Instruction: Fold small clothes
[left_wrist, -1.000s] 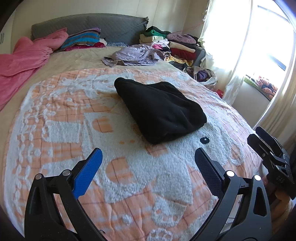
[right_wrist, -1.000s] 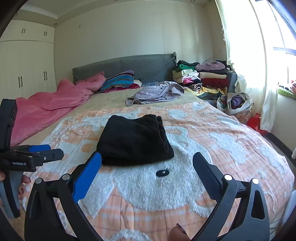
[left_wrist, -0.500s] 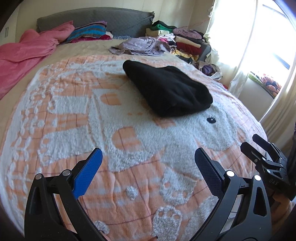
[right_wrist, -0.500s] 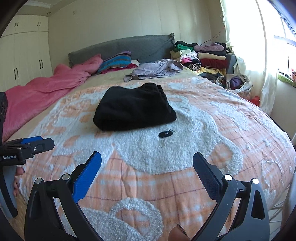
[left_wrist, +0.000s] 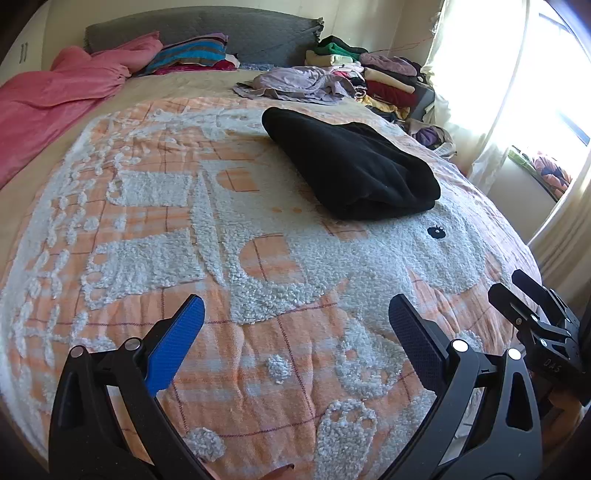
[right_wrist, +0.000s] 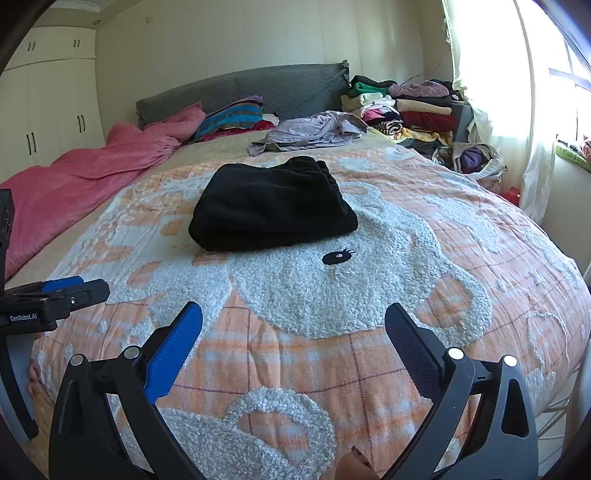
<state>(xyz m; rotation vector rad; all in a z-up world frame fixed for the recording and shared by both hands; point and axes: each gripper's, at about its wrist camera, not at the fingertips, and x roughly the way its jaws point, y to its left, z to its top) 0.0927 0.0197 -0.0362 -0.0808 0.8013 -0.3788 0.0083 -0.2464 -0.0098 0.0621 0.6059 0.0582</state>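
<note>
A folded black garment lies on the orange and white bedspread, also in the right wrist view. My left gripper is open and empty, held low near the bed's foot, well short of the garment. My right gripper is open and empty, also back from the garment. The right gripper shows at the far right of the left wrist view. The left gripper shows at the left edge of the right wrist view.
A crumpled lilac garment lies further up the bed. A pink duvet covers the left side. Stacked folded clothes sit by the grey headboard. A curtained window is on the right, wardrobes on the left.
Both grippers have drawn back from the black garment toward the foot of the bed and dropped lower. The garment has stayed in place. Both stay open.
</note>
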